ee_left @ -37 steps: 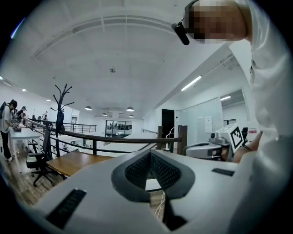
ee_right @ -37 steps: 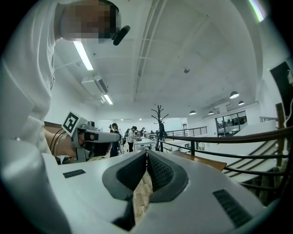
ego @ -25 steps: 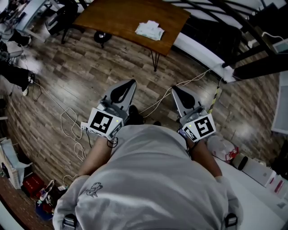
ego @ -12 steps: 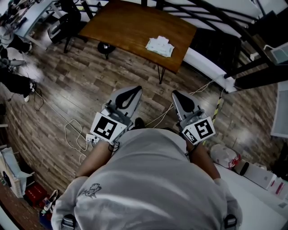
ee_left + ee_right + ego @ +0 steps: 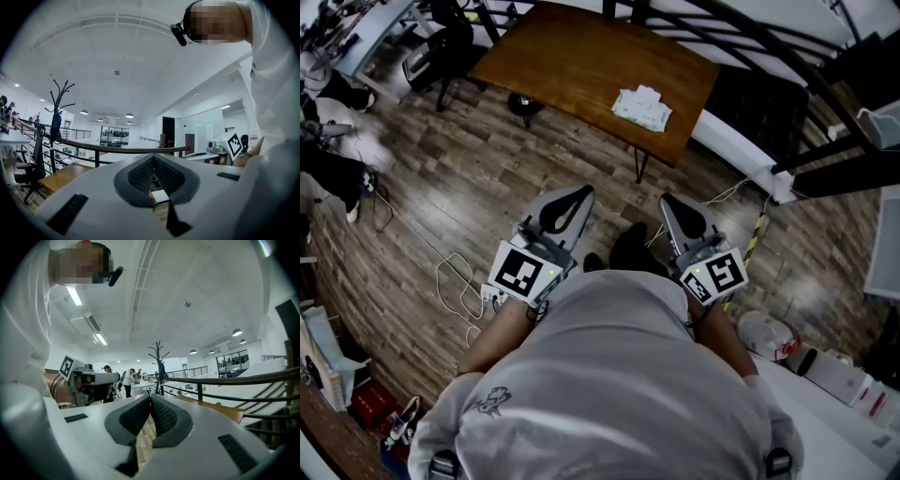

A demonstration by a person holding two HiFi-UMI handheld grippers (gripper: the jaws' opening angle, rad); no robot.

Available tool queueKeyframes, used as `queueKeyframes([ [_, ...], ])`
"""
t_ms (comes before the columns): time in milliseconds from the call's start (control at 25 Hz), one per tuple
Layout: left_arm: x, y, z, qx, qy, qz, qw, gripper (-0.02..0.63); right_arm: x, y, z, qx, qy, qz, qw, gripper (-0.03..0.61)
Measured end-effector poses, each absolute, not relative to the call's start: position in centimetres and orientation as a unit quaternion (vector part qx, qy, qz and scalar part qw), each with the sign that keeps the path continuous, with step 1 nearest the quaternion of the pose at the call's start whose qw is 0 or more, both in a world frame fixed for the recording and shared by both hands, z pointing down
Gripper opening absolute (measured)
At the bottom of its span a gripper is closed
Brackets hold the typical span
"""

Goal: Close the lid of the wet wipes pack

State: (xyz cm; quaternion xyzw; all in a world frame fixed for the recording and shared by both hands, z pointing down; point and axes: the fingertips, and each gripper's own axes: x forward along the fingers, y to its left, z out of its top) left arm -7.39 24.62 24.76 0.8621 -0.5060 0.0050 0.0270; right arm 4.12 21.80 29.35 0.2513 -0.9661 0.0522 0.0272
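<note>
Open-plan room with a wood-plank floor (image 5: 441, 187), seen steeply from above in the head view. A brown table (image 5: 572, 66) on thin metal legs stands at the top of that view. A dark railing (image 5: 769, 56) runs behind the table to the right. Loose cables (image 5: 455, 286) lie on the floor at left, and the corner of a white desk (image 5: 825, 412) shows at lower right.

The pack (image 5: 642, 106) lies on the table near its right end, pale and crumpled. Its lid is too small to make out. It is well apart from both grippers.

A person (image 5: 609, 394) in a light shirt stands on the floor short of the table, one gripper in each hand, both pointing toward it. The left gripper (image 5: 577, 195) and the right gripper (image 5: 667, 200) are held side by side over the floor, each with a marker cube (image 5: 523, 272) at its rear.

In the left gripper view the left gripper (image 5: 152, 157) has its jaws together at the tips, with nothing between them. The table edge (image 5: 61, 176) and a coat rack (image 5: 58, 108) show beyond it. In the right gripper view the right gripper (image 5: 150, 397) is likewise closed and empty. The railing (image 5: 243, 378) and the coat rack (image 5: 158, 357) lie ahead of it.
</note>
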Motion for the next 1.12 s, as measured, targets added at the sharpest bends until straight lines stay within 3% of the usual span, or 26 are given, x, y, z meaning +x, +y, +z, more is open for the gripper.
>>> queueKeyframes([
  [480,-7.3,15.2,25.4,0.849,-0.527,0.021,0.033,0.009,4.5,11.3,29.2,0.229,-0.97,0.077,0.002,0.034],
  [1120,-1.7,0.5,25.9,0.876,-0.479,0.022,0.041,0.009,8.8,-0.5,29.3,0.254,-0.964,0.08,0.009,0.034],
])
